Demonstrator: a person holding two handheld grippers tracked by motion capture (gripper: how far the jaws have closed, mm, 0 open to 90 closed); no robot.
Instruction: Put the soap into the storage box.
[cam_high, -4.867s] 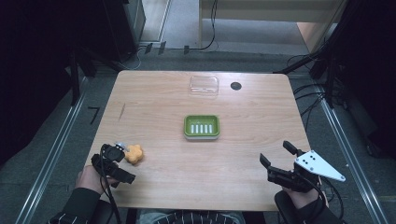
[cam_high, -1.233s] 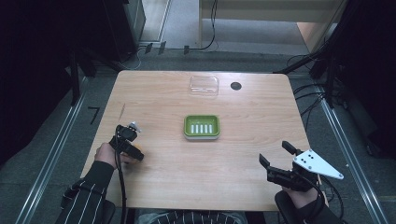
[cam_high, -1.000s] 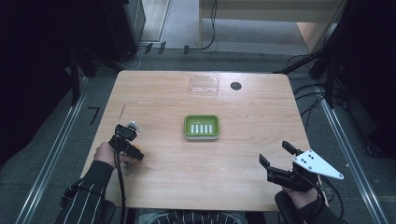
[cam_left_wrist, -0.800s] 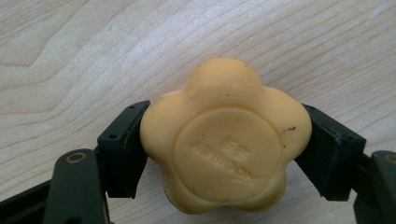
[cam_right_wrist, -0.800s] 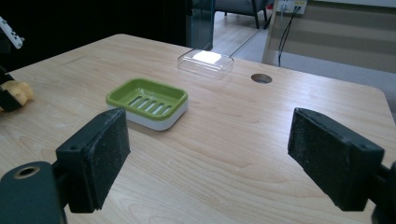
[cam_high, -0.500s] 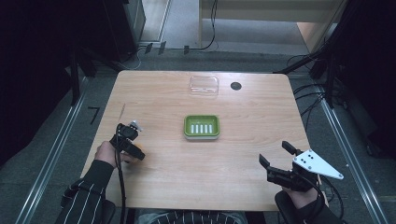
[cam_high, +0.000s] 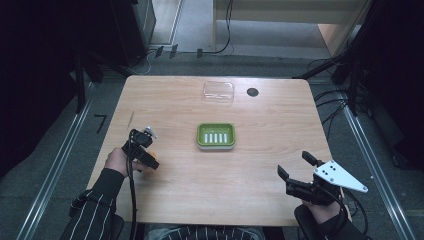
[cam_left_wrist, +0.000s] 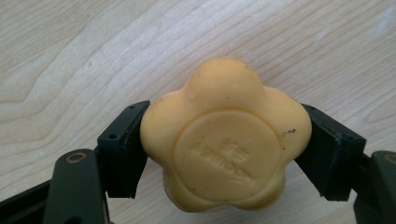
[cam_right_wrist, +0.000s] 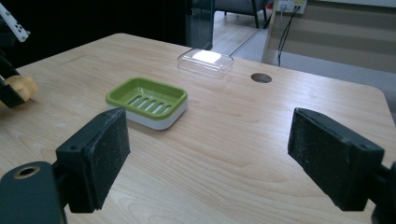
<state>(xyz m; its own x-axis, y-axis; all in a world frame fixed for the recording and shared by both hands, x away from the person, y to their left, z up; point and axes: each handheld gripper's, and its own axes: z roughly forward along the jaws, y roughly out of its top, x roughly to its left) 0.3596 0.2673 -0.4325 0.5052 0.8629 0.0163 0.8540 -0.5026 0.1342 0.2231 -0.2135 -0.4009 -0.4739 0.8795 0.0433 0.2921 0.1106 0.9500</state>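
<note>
The left tongs (cam_left_wrist: 224, 154), now pinching the yellow soap (cam_left_wrist: 225, 140), have carried it closer to the green soap dish (cam_high: 216, 136), yet left of it; the right tongs (cam_right_wrist: 224, 158) wait spread.

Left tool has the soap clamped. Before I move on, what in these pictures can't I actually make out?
- Yellow soap in the high view: hidden under the left tool and the hand.
- Raised lettering on the soap, left gripper view: too soft to read.
- Soap's underside, and whether it is off the table: cannot tell.
- Green soap dish: what lies below its slots is hidden.
- Clear lid, right gripper view: washed out by glare.
</note>
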